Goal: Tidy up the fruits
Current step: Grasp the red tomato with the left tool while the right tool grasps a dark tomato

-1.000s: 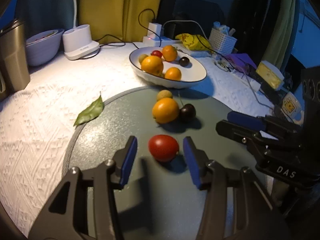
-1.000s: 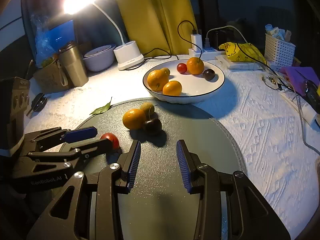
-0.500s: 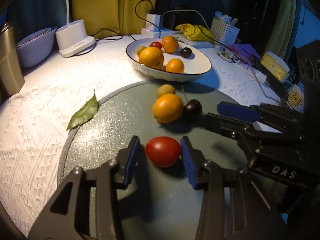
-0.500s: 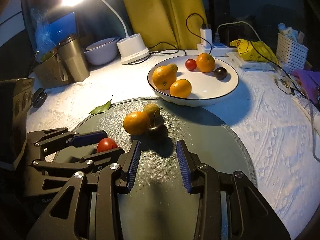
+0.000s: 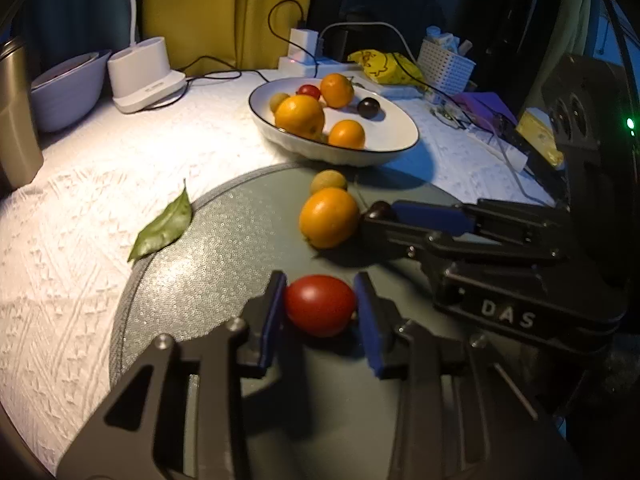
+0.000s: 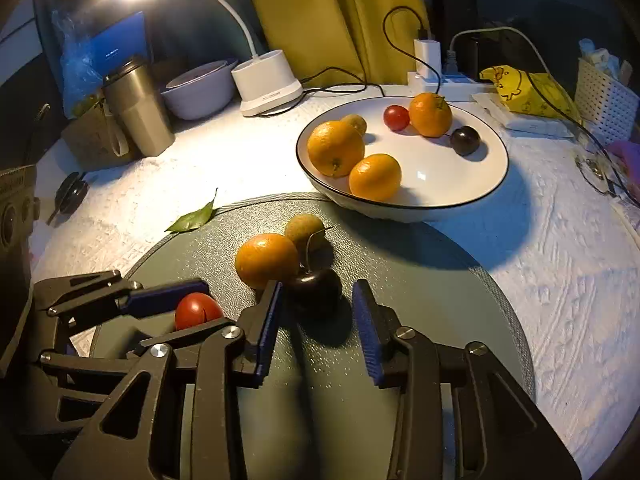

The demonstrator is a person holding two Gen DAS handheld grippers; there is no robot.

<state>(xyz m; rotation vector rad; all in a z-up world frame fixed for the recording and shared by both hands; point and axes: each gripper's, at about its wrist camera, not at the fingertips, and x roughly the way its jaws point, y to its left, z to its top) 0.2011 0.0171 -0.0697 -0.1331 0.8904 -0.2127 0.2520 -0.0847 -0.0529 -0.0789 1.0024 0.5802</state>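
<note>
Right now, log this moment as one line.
left hand-held gripper: shut on red tomato | right hand-held gripper: open, around dark cherry | both fruits on grey mat | bowl: six fruits

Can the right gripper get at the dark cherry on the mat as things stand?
Probably yes: the right gripper is open with the dark cherry between its fingertips; the orange touching it crowds the left finger.

Red tomato (image 5: 320,305), glossy, at lower centre of the left wrist view, flanked by blue pads (image 5: 272,312) on a black gripper frame. Orange mandarin (image 5: 329,217) above it; dull yellow-green small fruit (image 5: 328,181) behind; dark purple-black cherry (image 6: 314,289) at centre of the right wrist view. Mat (image 5: 224,264) is grey-green, speckled. Tablecloth (image 5: 60,264) is white with embossed geometric pattern. Bowl (image 6: 472,184) is white, black-rimmed. Leaf (image 5: 163,227) is green. Curtain (image 6: 320,12) at upper centre is mustard yellow.
</note>
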